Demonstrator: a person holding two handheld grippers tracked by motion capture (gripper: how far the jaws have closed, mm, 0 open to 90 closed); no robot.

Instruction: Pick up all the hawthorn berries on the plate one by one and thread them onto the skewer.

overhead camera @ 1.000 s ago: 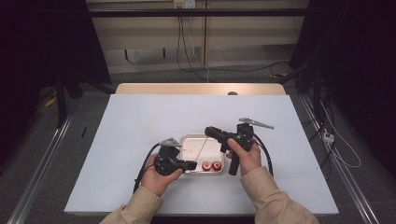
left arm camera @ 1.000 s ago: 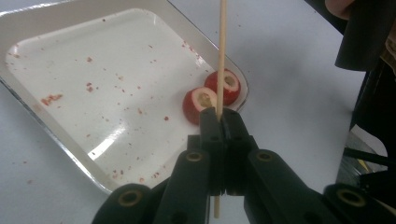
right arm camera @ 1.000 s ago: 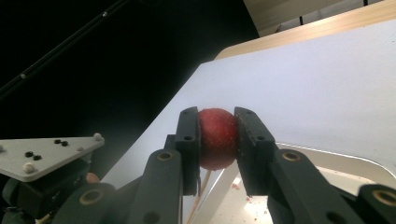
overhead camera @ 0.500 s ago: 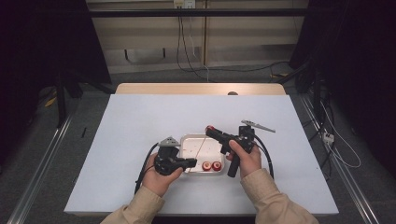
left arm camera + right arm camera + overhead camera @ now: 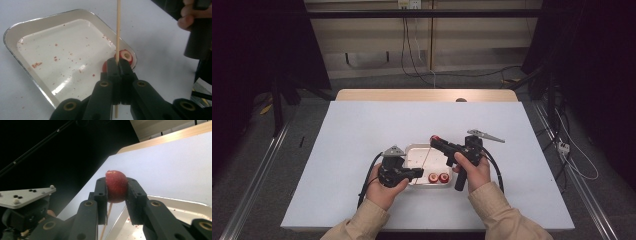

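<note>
A thin wooden skewer stands upright, pinched low down by my left gripper, which is shut on it at the near edge of the white tray. In the high view the skewer slants up from my left gripper to the red fruit piece. My right gripper is shut on that red fruit piece, held above the tray with the skewer's top just beneath it. Two more red fruit pieces lie in the tray's near right corner; one has a pale cut face.
The white tray sits on the white table near its front middle, its floor flecked with red crumbs. A person's hands hold both grippers, with cables trailing off toward the table's front edge. Dark curtains flank the table.
My right gripper with the red fruit piece has shifted slightly left and lower, closer over the skewer's top. My left gripper has stayed still with the skewer.
</note>
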